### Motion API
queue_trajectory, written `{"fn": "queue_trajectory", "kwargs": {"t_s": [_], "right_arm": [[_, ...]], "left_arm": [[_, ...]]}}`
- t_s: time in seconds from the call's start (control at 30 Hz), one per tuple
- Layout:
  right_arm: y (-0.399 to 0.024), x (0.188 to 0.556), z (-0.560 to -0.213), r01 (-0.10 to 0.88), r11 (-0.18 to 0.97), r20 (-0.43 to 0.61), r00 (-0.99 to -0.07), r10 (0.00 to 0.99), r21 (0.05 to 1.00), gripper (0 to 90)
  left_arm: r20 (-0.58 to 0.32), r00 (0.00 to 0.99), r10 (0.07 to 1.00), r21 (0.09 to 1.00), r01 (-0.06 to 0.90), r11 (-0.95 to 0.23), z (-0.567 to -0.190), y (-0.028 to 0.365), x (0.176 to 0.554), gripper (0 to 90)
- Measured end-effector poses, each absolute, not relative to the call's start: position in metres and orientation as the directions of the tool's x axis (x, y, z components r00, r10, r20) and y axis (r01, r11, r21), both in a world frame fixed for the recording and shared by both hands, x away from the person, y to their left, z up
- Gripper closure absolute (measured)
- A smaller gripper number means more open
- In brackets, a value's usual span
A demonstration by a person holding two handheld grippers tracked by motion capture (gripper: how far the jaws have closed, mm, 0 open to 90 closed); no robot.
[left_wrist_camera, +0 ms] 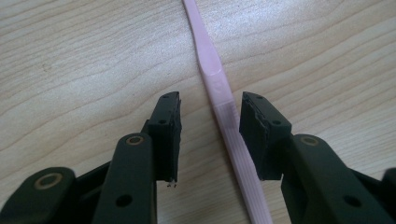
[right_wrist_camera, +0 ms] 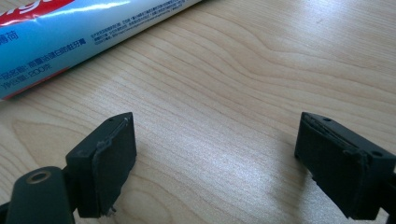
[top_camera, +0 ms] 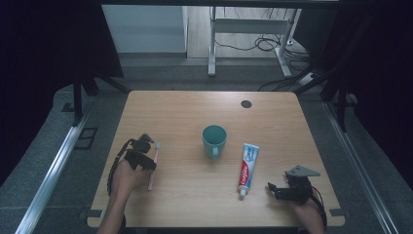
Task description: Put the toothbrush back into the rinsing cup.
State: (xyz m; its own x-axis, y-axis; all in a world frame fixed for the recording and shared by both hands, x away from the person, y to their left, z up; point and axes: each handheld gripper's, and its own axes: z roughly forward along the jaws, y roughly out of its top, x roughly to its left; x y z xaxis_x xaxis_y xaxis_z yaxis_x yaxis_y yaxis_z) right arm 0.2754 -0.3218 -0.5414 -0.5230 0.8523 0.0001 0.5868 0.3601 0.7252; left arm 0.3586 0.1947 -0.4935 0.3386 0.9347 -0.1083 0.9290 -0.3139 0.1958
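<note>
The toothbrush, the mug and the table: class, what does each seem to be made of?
Toothbrush: probably plastic, pale pink, smooth with a ribbed grip section.
Mug: possibly ceramic or plastic; plain teal, the finish too small to judge.
Table: wood or wood-look laminate, with light printed-looking grain and a soft sheen.

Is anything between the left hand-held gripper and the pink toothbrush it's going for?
Nothing visible. The left hand-held gripper already straddles the slim pink plastic toothbrush, which lies flat on the light wooden table; its handle sits close to one pad, with a gap to the other.
</note>
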Motion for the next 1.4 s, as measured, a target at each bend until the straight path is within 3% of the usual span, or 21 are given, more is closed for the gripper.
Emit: {"fn": "queue_trajectory", "kwargs": {"t_s": [0.53, 0.83, 1.4], "right_arm": [[-0.322, 0.275, -0.541, 0.587, 0.360, 0.000, -0.523, 0.852, 0.726, 12.4], [-0.322, 0.275, -0.541, 0.587, 0.360, 0.000, -0.523, 0.852, 0.725, 12.4], [-0.322, 0.275, -0.541, 0.587, 0.360, 0.000, -0.523, 0.852, 0.726, 12.4]], "left_arm": [[-0.058, 0.336, 0.940, 0.057, 0.941, -0.333, -0.501, 0.177, 0.376, 64.6], [-0.045, 0.348, 0.936, 0.050, 0.937, -0.346, -0.501, 0.176, 0.374, 77.3], [-0.075, 0.391, 0.917, 0.077, 0.919, -0.386, -0.494, 0.177, 0.374, 79.0]]}}
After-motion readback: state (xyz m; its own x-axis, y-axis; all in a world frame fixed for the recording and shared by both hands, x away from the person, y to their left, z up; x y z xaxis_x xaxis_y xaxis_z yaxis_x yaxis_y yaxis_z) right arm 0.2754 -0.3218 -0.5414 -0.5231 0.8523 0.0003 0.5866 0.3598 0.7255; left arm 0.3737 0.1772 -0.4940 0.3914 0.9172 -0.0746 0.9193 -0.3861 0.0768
